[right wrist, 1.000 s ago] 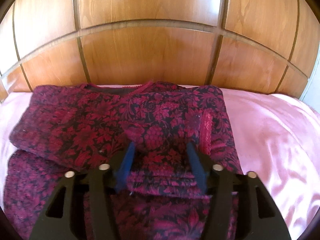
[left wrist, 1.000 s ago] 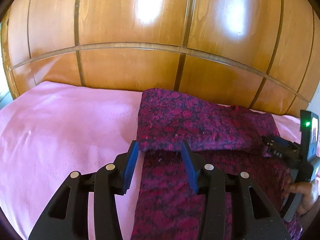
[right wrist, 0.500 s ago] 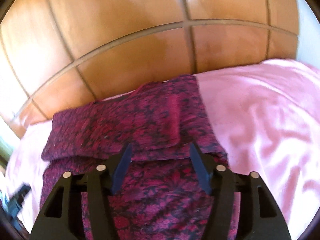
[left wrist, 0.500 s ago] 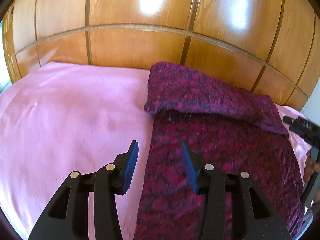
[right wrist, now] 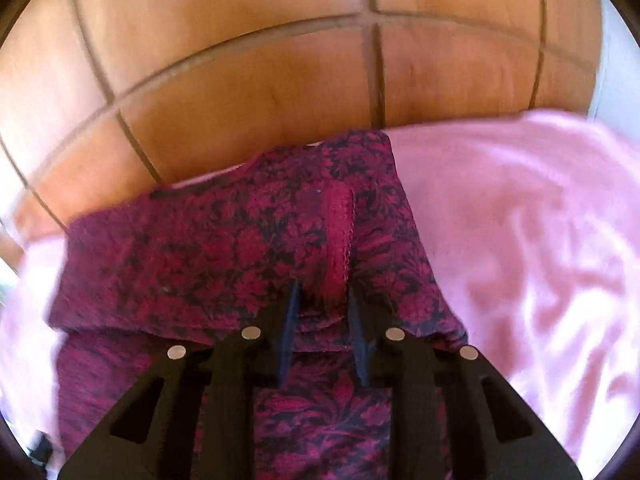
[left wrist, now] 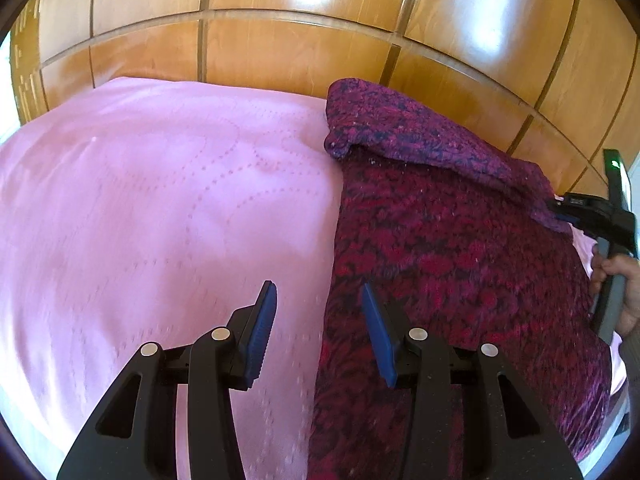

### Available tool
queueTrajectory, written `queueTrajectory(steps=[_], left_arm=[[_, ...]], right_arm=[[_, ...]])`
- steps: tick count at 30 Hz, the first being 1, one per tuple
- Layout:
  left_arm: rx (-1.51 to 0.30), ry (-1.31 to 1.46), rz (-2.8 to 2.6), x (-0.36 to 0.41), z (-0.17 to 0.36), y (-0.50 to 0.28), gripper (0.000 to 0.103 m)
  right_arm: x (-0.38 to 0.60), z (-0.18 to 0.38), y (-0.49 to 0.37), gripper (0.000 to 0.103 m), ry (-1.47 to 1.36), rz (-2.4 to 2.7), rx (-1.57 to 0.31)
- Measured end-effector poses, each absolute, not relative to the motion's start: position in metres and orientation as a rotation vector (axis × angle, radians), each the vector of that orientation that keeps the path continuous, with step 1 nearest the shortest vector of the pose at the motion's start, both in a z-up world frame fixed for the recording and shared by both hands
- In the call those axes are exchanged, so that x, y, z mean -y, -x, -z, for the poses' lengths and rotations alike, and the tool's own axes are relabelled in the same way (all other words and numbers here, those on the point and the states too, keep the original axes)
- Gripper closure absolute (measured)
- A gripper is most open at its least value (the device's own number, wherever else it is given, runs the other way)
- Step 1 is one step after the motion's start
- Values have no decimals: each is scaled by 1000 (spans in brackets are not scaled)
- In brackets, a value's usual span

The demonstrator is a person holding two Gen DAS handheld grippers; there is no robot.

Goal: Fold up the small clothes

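A dark red floral garment (left wrist: pixel 440 260) lies on the pink bed cover (left wrist: pixel 160 200), its top part folded down as a flap (right wrist: pixel 240 248). My left gripper (left wrist: pixel 318 292) is open and hovers over the garment's left edge, one finger above the cover and the other above the cloth, holding nothing. My right gripper (right wrist: pixel 324 292) is at the flap's lower edge near its right corner. Its jaws are closing, and the flap's cloth bunches between the pads. In the left wrist view the right gripper (left wrist: pixel 560 208) meets that corner, with a person's hand (left wrist: pixel 616 280) on its handle.
A glossy wooden panelled headboard (left wrist: pixel 280 48) runs right behind the garment's top edge. Bare pink cover (right wrist: pixel 520 220) stretches to the right of the garment and widely to its left. A pale wall strip (right wrist: pixel 612 60) shows at far right.
The left gripper drew back and down along the garment's left edge, still open. The right gripper rolled and its jaws narrowed onto the flap's lower edge.
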State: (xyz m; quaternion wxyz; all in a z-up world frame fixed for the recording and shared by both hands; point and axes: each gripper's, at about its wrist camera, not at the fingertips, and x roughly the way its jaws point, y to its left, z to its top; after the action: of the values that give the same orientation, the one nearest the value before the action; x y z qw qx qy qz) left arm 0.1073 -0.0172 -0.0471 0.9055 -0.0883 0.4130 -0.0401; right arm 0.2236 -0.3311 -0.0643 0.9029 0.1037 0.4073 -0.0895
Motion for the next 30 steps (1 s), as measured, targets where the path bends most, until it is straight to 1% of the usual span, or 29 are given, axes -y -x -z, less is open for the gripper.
queueTrajectory(steps=[2, 5, 7, 8, 10, 15, 20, 22, 26, 28, 30], left_arm=[[-864, 184, 110, 15, 49, -101, 60], [-885, 166, 171, 16, 53, -90, 60], [-896, 162, 208, 16, 55, -83, 60], [-898, 153, 224, 16, 56, -78, 60], [-903, 144, 239, 15, 57, -74, 60], [-927, 167, 275, 10, 61, -65, 60], [-952, 164, 324, 7, 63, -56, 60], [-963, 161, 344, 6, 62, -52, 60], [-987, 154, 387, 6, 63, -43, 60], [-1001, 141, 414, 6, 64, -36, 60], [-1021, 135, 449, 7, 64, -32, 60]], right_arm=[[333, 69, -224, 83, -205, 211, -850], [334, 73, -221, 82, -191, 218, -844], [335, 69, -217, 78, -200, 195, -844], [337, 66, -213, 76, -206, 182, -845], [341, 58, -201, 56, -208, 158, -840], [355, 53, -162, 53, -204, 94, -865], [373, 65, -117, 52, -266, 13, -937], [377, 70, -94, 54, -296, -17, -955], [383, 78, -53, 56, -362, -45, -985], [383, 83, -31, 63, -405, -69, -1008], [380, 85, -14, 67, -422, -94, -1023]])
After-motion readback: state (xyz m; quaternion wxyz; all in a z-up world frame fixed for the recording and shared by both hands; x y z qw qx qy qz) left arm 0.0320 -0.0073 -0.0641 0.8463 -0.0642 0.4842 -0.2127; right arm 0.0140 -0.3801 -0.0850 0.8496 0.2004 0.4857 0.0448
